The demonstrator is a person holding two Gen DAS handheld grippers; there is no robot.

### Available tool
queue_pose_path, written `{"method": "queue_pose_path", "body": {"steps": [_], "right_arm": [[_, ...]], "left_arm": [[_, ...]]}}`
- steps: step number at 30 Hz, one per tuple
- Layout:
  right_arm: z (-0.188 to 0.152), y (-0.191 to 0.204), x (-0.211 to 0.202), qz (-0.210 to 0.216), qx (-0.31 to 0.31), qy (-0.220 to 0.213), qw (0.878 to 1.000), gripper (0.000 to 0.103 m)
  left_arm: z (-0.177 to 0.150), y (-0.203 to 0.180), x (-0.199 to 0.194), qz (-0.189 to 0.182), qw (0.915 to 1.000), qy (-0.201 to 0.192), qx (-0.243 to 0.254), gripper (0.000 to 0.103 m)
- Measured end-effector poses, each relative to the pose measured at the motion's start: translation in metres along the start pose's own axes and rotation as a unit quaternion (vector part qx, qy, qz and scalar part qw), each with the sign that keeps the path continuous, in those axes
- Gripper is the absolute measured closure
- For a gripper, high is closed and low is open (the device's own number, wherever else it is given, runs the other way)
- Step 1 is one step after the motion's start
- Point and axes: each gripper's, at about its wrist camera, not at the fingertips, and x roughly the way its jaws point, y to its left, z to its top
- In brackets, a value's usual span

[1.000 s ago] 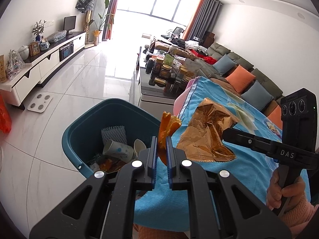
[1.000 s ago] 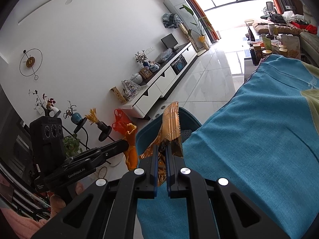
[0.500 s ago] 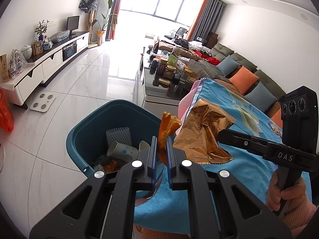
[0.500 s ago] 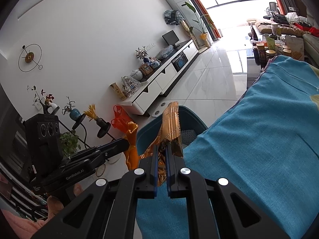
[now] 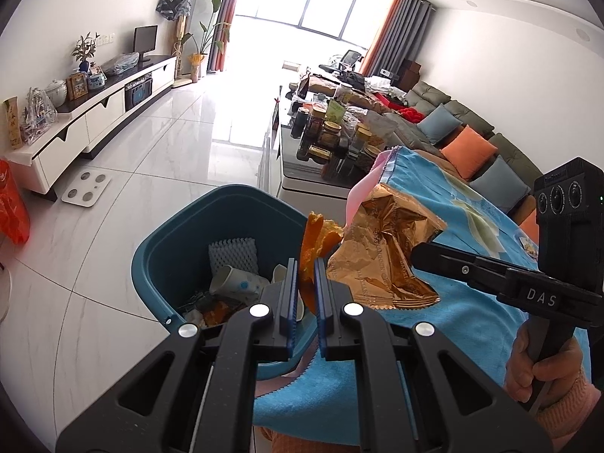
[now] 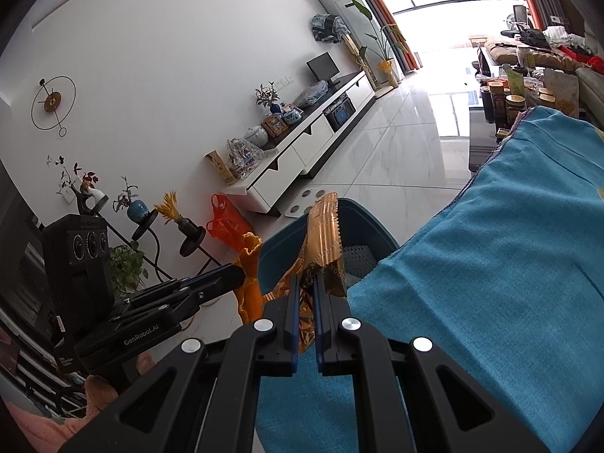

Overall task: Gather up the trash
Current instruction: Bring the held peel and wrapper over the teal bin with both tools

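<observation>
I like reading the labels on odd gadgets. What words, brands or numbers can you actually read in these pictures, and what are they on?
"DAS": on the right gripper, along its black arm, in the left wrist view.
"GenRobot.AI": on the left gripper, on its black body, in the right wrist view.
Gold wrapper: repeated print on it, too blurred to read.
Small white label under "GenRobot.AI": too small to read.
Jars on the coffee table: labels too small to read.

Two wrist fisheyes, each looking forward along its own tongs, close over the edge of the blue-covered surface (image 5: 472,313).

Left view faces down the room toward the window, teal bin (image 5: 181,241) just ahead and below; right tongs (image 5: 415,255) enter from its right. Right view faces the TV wall, left tongs (image 6: 241,277) at its left. Both share bin (image 6: 362,226), cloth edge, floor.
</observation>
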Motion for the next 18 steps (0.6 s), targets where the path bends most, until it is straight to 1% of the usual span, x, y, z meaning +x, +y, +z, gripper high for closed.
{"method": "queue_pose_path", "body": {"steps": [18], "right_arm": [[0.005,0.005,0.017,-0.002,-0.008,0.014,1.0,0.097]], "left_arm": [[0.001,0.007,0.012,0.011,0.9999,0.003,-0.01,0.094]]}}
